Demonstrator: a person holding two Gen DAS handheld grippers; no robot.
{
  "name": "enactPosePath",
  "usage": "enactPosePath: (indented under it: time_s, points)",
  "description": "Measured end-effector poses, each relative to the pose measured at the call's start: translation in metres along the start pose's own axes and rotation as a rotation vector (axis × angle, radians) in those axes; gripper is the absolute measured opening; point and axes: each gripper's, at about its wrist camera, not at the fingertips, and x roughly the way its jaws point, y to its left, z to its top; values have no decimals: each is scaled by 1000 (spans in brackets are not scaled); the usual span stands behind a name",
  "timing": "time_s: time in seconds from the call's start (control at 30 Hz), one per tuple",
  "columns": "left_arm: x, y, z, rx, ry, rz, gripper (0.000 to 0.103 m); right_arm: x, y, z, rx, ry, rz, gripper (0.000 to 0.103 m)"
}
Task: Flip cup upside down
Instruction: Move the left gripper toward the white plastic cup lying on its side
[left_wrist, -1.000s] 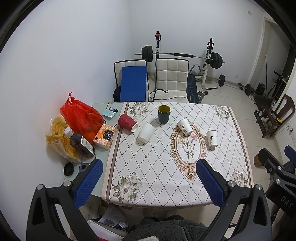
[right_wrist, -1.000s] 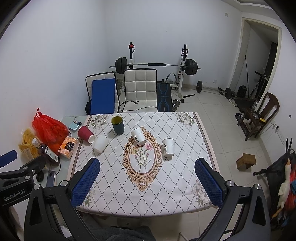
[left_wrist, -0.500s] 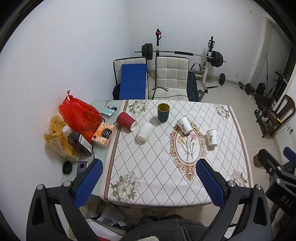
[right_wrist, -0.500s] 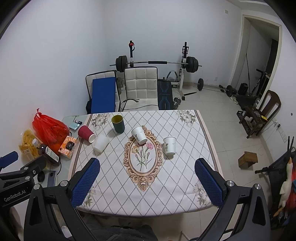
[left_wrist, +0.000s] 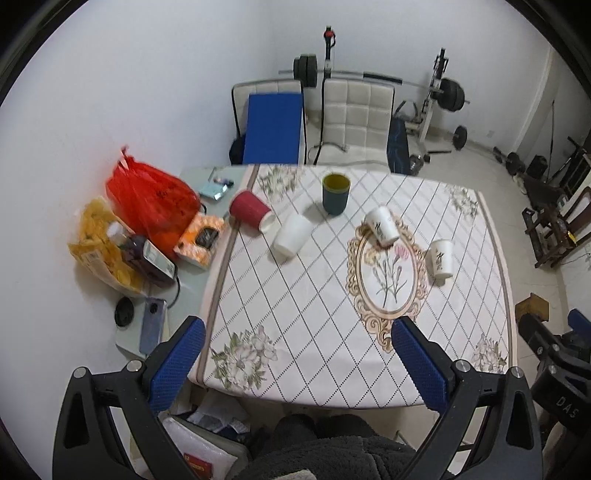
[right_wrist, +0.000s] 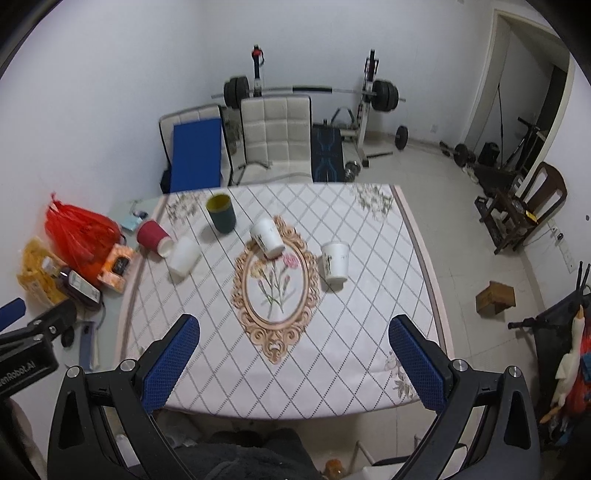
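Observation:
Several cups sit on the patterned tablecloth. A dark green cup stands upright at the back. A red cup and a plain white cup lie on their sides at the left. A printed white cup lies tilted near the middle. Another printed white cup stands mouth down at the right. My left gripper and right gripper are both open and empty, high above the table's near edge.
A red bag, a snack bag, a bottle, an orange box and a phone crowd the side table at the left. Chairs and a weight bench stand behind the table.
Both grippers have drifted a little, so the table appears slightly lower and closer in the views. The cups have not moved and both grippers stay open.

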Motion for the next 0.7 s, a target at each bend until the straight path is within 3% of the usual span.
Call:
enactPosePath:
  time_s: [0.4, 0.7]
  points:
    - [135, 3, 4, 13, 205, 54, 103, 167, 4, -35, -54, 256, -2, 103]
    - [223, 19, 45, 76, 258, 57, 103, 274, 42, -51, -65, 392, -12, 103]
